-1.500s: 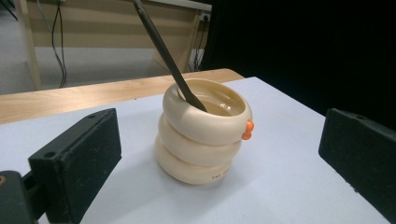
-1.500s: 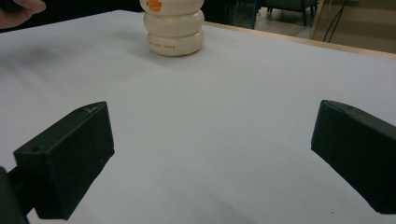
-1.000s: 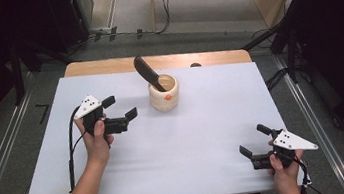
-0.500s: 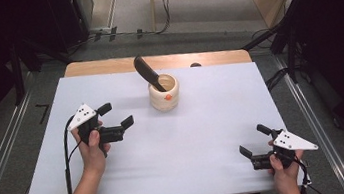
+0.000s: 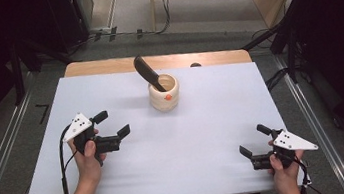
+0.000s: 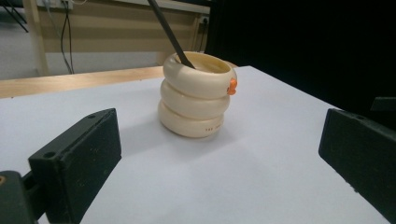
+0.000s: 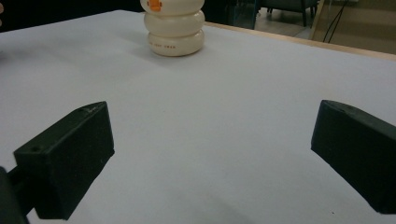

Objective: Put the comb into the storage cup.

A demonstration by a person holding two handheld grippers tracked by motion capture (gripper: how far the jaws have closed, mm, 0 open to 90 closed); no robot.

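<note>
Holder (image 6: 196, 95) ahead — apparently beyond jaws

In my right gripper view the ridged cream holder (image 7: 174, 28) was cut off at its top. My left gripper view lost the upper end of the black utensil (image 6: 169, 35), and I couldn't read the holder's small print.

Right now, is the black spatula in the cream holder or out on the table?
In. The black spatula stands tilted inside the cream holder, handle end down, blade leaning out over the rim.

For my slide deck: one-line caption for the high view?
Both open tools, left tool and right tool, rest apart from a cream ridged holder holding a dark utensil.
</note>
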